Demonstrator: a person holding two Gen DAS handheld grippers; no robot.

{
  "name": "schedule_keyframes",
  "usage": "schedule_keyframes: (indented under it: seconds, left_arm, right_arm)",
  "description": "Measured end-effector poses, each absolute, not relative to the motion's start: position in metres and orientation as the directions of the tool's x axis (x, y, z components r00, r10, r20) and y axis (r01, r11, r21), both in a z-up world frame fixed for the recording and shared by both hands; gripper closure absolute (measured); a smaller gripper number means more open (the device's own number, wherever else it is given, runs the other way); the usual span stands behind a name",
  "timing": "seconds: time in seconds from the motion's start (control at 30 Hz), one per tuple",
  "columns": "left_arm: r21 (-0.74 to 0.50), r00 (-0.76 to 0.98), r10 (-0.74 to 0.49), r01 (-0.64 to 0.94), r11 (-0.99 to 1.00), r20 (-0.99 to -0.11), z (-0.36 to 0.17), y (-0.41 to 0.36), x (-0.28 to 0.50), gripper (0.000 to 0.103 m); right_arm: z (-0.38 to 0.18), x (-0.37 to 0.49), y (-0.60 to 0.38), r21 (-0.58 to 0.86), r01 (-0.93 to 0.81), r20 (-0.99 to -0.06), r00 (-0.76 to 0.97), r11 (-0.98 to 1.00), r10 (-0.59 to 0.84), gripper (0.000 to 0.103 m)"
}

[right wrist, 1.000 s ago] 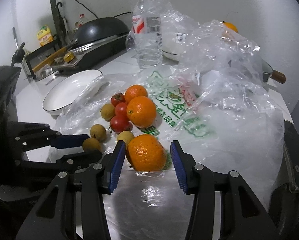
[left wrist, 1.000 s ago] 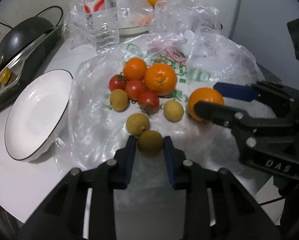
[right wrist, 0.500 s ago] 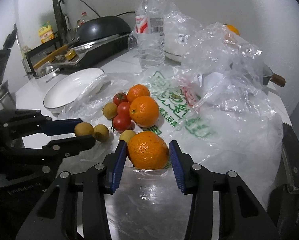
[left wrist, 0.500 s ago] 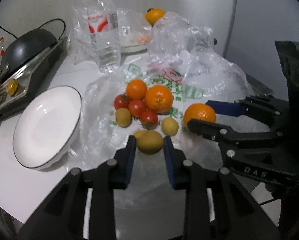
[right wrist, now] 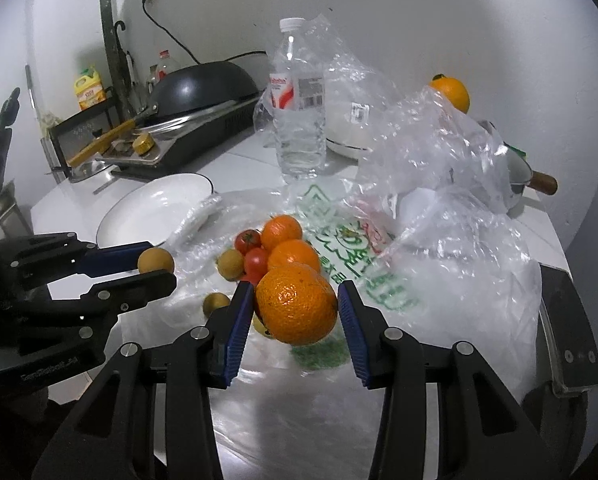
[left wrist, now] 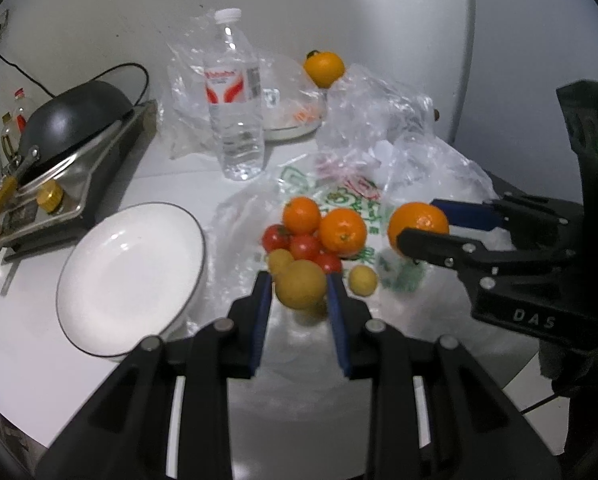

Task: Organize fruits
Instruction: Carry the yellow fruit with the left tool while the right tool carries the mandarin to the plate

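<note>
My left gripper (left wrist: pixel 299 280) is shut on a small tan longan (left wrist: pixel 300 284) and holds it above the plastic sheet; the same longan (right wrist: pixel 155 261) shows between the left fingers in the right wrist view. Raised off the sheet, my right gripper (right wrist: pixel 295 300) is shut on a large orange (right wrist: pixel 296 303), also seen from the left as the held orange (left wrist: pixel 418 222). On the sheet lie two more oranges (left wrist: pixel 342 231), three red tomatoes (left wrist: pixel 304 246) and loose longans (left wrist: pixel 362 280). An empty white plate (left wrist: pixel 129 276) sits left of the pile.
A water bottle (left wrist: pixel 235 108) stands behind the fruit. Crumpled clear bags (right wrist: pixel 439 148) rise at the right, with another orange (left wrist: pixel 324 68) on a dish behind. A black wok on a stove (left wrist: pixel 71 120) is at the far left. A pan handle (right wrist: pixel 543 182) sticks out at the right.
Both grippers have lifted their fruit off the plastic sheet: the left with the longan, the right with the orange. The table and fruit pile now look lower and farther away.
</note>
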State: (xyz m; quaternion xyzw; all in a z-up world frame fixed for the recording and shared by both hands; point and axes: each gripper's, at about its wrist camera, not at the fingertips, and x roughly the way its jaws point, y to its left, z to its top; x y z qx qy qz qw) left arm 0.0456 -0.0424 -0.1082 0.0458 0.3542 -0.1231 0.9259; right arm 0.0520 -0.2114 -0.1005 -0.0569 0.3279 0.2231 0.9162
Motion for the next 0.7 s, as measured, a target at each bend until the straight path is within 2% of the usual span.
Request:
schedule_keyframes:
  seconds: [0.7]
  left_arm:
    - [-0.021, 0.768, -0.143, 0.166, 0.986, -0.625, -0.104, 0.055, 0.055, 0.074]
  right_arm:
    - [-0.081, 0.07, -0.125, 0.004, -0.504, -0.616, 0.679, 0.864, 0.399, 0.057]
